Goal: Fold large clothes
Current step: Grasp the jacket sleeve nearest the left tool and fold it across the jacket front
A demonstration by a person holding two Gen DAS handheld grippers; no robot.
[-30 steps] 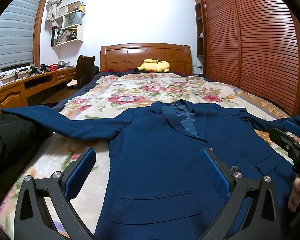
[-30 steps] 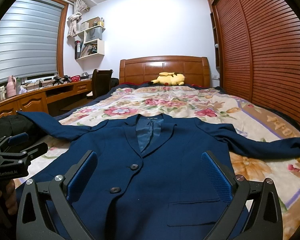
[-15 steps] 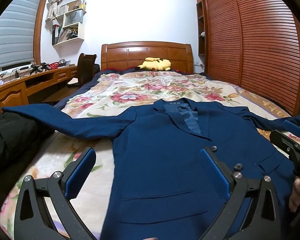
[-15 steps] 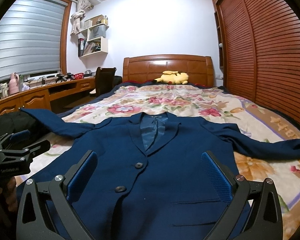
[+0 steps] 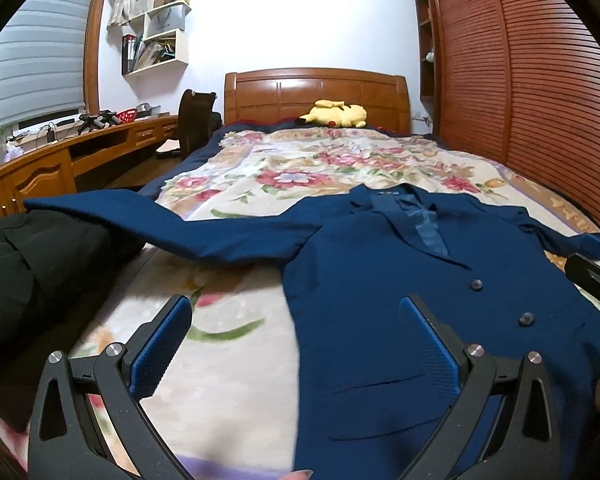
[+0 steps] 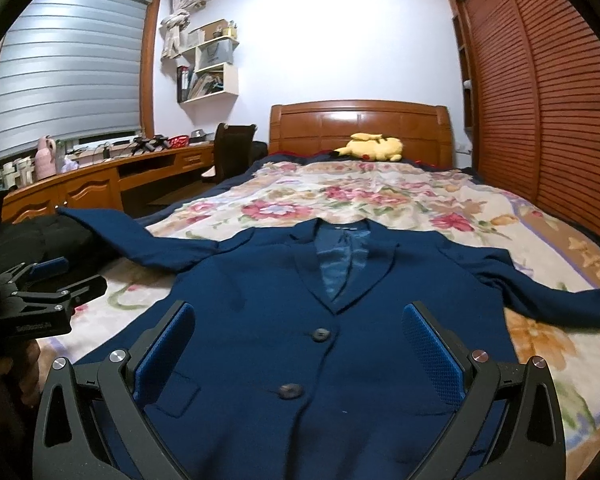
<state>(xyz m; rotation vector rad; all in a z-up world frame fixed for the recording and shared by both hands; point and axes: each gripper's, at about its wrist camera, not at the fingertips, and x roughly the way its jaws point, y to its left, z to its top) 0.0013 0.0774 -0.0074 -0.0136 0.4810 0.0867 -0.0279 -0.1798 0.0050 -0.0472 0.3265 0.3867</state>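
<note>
The navy jacket [image 6: 340, 320] lies face up and unfolded on the flowered bedspread [image 6: 380, 200], sleeves spread to both sides. Since a second ago the left gripper [image 5: 296, 344] has slid leftward, so the jacket's side edge now lies between its wide-apart fingers, above bare bedspread. The right gripper [image 6: 298, 344], fingers spread and holding nothing, hovers over the buttons [image 6: 321, 335], slightly lower than before.
</note>
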